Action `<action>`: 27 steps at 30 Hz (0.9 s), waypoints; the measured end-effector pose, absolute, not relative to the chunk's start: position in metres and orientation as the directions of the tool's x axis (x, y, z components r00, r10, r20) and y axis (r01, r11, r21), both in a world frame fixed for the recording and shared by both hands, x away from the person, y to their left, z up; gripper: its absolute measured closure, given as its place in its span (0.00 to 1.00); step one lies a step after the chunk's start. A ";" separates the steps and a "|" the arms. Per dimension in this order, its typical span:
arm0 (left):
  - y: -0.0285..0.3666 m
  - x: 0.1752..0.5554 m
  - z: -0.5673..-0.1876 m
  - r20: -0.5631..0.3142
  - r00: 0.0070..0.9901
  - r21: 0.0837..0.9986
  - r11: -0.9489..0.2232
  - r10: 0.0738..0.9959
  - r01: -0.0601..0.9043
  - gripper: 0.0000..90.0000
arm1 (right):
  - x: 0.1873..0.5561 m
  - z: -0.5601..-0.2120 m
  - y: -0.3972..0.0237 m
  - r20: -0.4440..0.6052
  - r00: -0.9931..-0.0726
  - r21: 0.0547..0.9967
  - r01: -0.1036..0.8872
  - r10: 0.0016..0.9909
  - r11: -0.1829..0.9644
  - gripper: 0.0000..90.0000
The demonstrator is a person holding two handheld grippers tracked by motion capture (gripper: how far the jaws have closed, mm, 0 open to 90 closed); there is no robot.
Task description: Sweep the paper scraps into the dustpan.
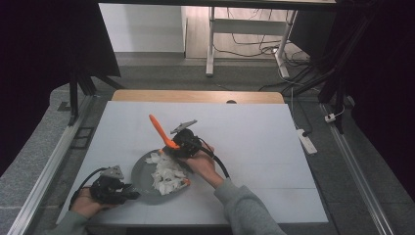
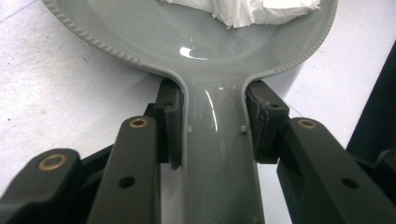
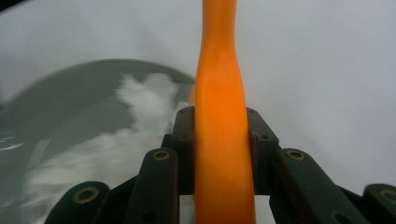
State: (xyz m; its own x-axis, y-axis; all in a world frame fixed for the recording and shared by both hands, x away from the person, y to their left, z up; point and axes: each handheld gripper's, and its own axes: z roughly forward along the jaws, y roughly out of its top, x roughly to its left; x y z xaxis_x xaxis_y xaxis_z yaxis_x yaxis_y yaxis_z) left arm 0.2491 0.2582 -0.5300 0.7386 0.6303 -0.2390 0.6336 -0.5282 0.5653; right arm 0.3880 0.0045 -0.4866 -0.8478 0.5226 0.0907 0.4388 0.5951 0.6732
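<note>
A grey pan (image 1: pixel 142 171) sits on the white table near its front left, with a heap of white torn pieces (image 1: pixel 165 174) in it. My left gripper (image 1: pixel 122 190) is shut on the pan's handle (image 2: pixel 215 140), one pad on each side; the pan's rim (image 2: pixel 116 51) and white pieces (image 2: pixel 247 11) lie just ahead. My right gripper (image 1: pixel 182 146) hovers over the pan's far right edge, shut on an orange utensil handle (image 1: pixel 160 129) that sticks up and away to the left. In the right gripper view the orange handle (image 3: pixel 219 116) runs between the pads, with the pan (image 3: pixel 56 107) and blurred white pieces (image 3: pixel 140 93) to its left.
The white tabletop (image 1: pixel 254 147) spreads wide to the right and beyond the pan, with a wooden strip (image 1: pixel 195 96) along its far edge. Metal rails (image 1: pixel 54 161) flank the table. A power strip (image 1: pixel 306 141) lies on the floor at right.
</note>
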 end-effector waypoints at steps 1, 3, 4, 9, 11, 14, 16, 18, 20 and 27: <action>0.258 0.249 -0.530 -0.239 0.739 0.565 -0.528 0.630 0.633 0.68 | 0.384 -0.486 0.006 0.107 -0.856 0.675 0.436 0.506 0.594 0.78; 0.258 0.249 -0.530 -0.237 0.739 0.565 -0.529 0.631 0.633 0.68 | 0.375 -0.482 0.010 0.130 -0.879 0.682 0.416 0.459 0.601 0.78; 0.258 0.249 -0.530 -0.237 0.739 0.566 -0.529 0.631 0.633 0.68 | 0.367 -0.475 0.012 0.137 -0.897 0.702 0.387 0.419 0.598 0.78; 0.258 0.248 -0.530 -0.235 0.739 0.568 -0.528 0.631 0.631 0.68 | 0.369 -0.460 0.003 0.137 -0.889 0.742 0.384 0.436 0.549 0.78; 0.258 0.248 -0.530 -0.236 0.740 0.569 -0.528 0.630 0.631 0.68 | 0.376 -0.452 -0.010 0.147 -0.872 0.762 0.400 0.466 0.510 0.78; 0.258 0.248 -0.530 -0.237 0.739 0.571 -0.526 0.630 0.631 0.68 | 0.380 -0.448 -0.017 0.149 -0.861 0.770 0.410 0.487 0.489 0.78; 0.258 0.248 -0.530 -0.237 0.739 0.571 -0.525 0.631 0.631 0.68 | 0.383 -0.446 -0.024 0.150 -0.849 0.778 0.417 0.507 0.469 0.78; 0.258 0.248 -0.530 -0.237 0.739 0.571 -0.524 0.631 0.631 0.68 | 0.386 -0.446 -0.030 0.147 -0.839 0.785 0.421 0.523 0.455 0.78; 0.258 0.248 -0.530 -0.237 0.739 0.571 -0.525 0.631 0.631 0.68 | 0.391 -0.447 -0.037 0.140 -0.824 0.789 0.428 0.549 0.441 0.78; 0.258 0.248 -0.530 -0.237 0.739 0.571 -0.525 0.630 0.631 0.68 | 0.413 -0.467 -0.049 0.106 -0.756 0.754 0.485 0.646 0.444 0.78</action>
State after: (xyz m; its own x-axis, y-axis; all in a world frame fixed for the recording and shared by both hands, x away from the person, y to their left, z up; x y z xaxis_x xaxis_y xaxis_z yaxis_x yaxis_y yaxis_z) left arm 0.2477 0.2581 -0.5303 0.7394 0.6302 -0.2372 0.6308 -0.5252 0.5711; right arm 0.4128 -0.0493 -0.4671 -0.7562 0.6456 0.1061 0.4846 0.4437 0.7538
